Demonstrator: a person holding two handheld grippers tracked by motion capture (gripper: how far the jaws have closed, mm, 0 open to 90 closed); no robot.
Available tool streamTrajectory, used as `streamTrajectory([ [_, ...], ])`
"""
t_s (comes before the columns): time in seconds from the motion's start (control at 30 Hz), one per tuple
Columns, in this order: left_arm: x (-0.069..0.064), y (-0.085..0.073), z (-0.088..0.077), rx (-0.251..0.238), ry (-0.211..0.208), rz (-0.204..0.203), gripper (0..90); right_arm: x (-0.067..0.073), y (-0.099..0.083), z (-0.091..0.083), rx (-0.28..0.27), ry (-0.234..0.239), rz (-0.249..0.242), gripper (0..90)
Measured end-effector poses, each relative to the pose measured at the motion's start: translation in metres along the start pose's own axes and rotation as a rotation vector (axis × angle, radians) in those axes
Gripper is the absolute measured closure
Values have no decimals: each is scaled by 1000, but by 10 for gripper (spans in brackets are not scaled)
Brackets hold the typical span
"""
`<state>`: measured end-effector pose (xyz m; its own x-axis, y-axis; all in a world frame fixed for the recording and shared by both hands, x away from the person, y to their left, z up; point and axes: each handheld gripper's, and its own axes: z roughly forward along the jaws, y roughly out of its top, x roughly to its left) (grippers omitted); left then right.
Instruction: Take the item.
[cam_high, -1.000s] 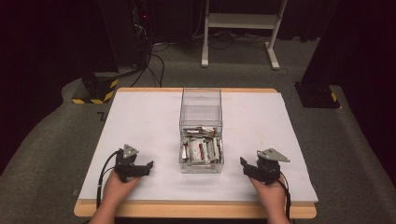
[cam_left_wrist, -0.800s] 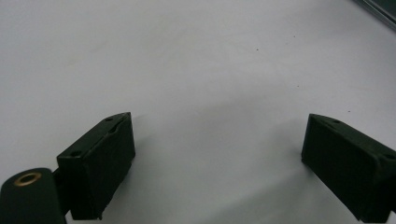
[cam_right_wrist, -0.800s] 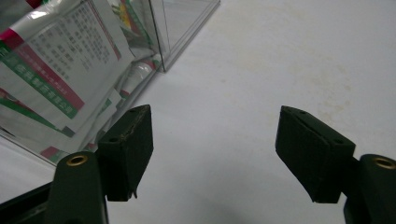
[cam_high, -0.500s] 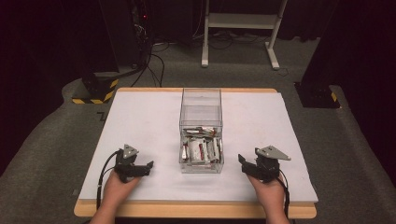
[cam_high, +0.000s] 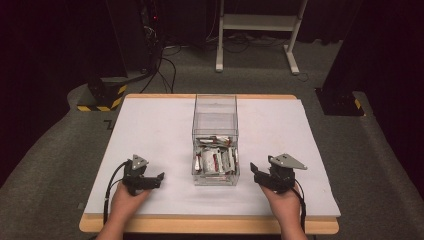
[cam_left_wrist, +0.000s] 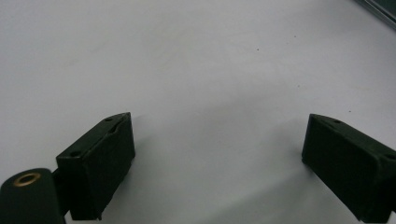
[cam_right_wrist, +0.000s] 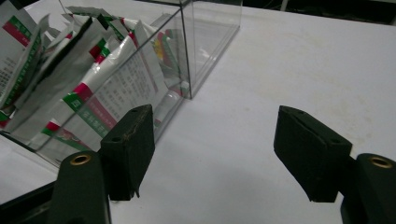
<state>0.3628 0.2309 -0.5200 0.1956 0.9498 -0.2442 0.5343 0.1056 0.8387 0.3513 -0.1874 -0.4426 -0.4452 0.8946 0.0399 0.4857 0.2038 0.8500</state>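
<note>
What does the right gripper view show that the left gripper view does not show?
Right gripper view: the clear plastic box stands close by, and the printed sachets inside it lean against its wall, beside the open right tool. Left gripper view: the open left tool over bare surface, with a dark strip at the top right corner, too little to identify. Both share the white tabletop and two black jaws set wide apart, holding nothing.

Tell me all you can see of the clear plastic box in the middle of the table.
The clear plastic box is long, open-topped and thin-walled, standing upright on the white table between the two grippers, touching neither. Its near half holds white sachets with red and green print, leaning against the walls; its far half looks empty.
</note>
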Motion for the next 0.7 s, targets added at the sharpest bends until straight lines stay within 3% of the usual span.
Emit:
streamTrajectory([
  [0.13, 2, 0, 0, 9, 12, 23, 69, 6, 6, -1, -14, 12, -10, 296],
  [0.4, 1, 1, 2, 0, 21, -5, 50, 17, 15, -2, -33, 39, -23, 297],
  [0.7, 0, 1, 2, -3, 23, -9, 49, 25, 27, -2, -49, 59, -47, 303],
])
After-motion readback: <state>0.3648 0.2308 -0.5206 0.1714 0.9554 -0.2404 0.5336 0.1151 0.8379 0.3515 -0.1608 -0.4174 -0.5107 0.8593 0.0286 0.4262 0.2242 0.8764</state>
